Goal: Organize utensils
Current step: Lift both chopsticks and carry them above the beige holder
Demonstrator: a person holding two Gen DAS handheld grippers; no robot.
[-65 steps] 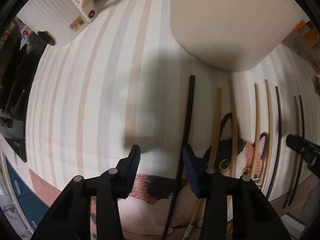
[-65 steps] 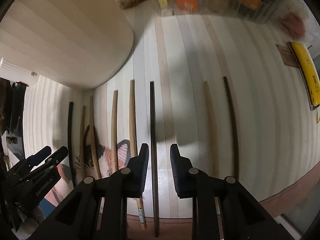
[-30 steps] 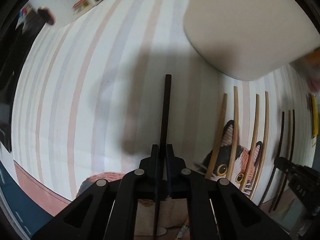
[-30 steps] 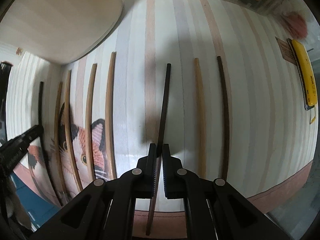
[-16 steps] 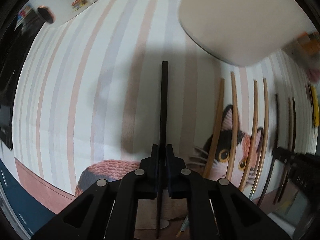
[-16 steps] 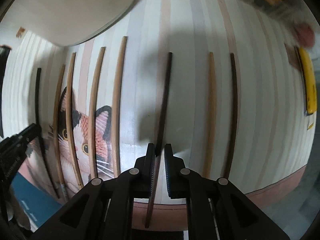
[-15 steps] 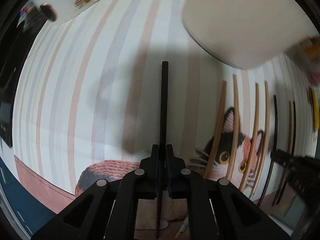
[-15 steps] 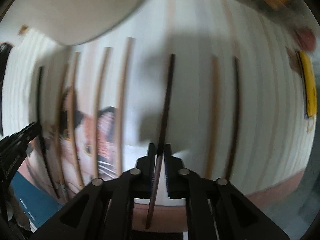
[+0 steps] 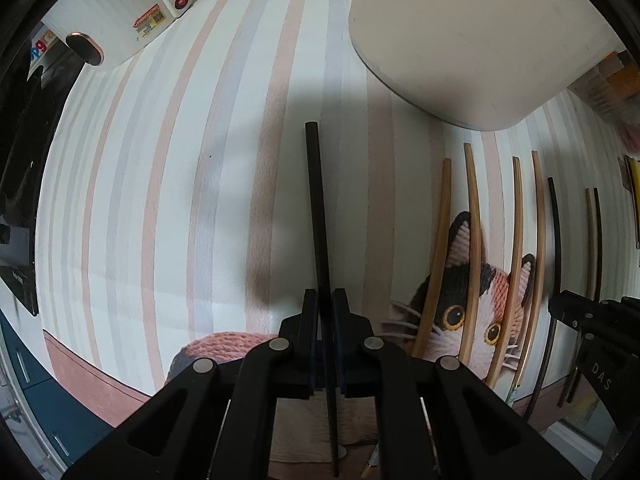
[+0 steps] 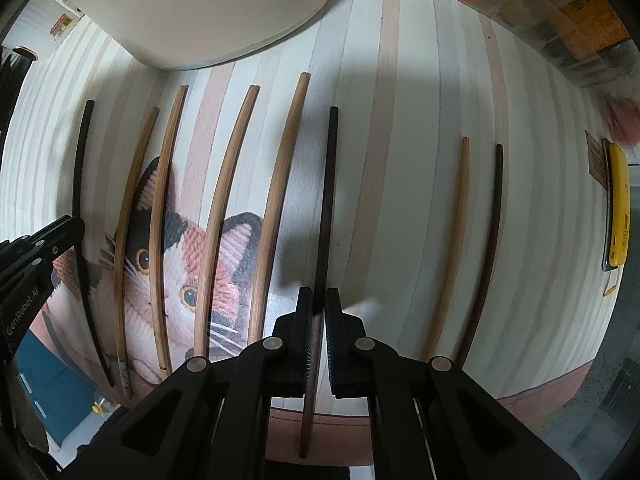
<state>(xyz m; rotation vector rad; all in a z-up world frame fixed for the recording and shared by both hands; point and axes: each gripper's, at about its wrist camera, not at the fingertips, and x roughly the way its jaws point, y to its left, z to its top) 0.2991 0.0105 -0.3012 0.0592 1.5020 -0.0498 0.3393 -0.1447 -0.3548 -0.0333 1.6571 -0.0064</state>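
Observation:
My left gripper (image 9: pixel 325 300) is shut on a black chopstick (image 9: pixel 316 200) and holds it pointing forward over the striped mat. My right gripper (image 10: pixel 316 300) is shut on a dark brown chopstick (image 10: pixel 327 184), also pointing forward. Several light wooden chopsticks (image 10: pixel 224 200) lie side by side over the cat picture (image 10: pixel 180 272); they also show in the left wrist view (image 9: pixel 472 240). A light chopstick (image 10: pixel 454 240) and a dark chopstick (image 10: pixel 490 240) lie to the right of my right gripper. The left gripper's tip shows at the left edge (image 10: pixel 60 236), holding its black chopstick (image 10: pixel 80 184).
A cream container (image 9: pixel 460 32) stands at the back of the mat, also in the right wrist view (image 10: pixel 208 8). A white appliance (image 9: pixel 132 12) sits far left. A yellow object (image 10: pixel 618 216) lies at the right. A clear box of packets (image 10: pixel 540 4) stands back right.
Both grippers closed on their chopsticks and lifted them off the mat. The right gripper has since moved left, toward the light chopsticks. The left one has barely moved lately.

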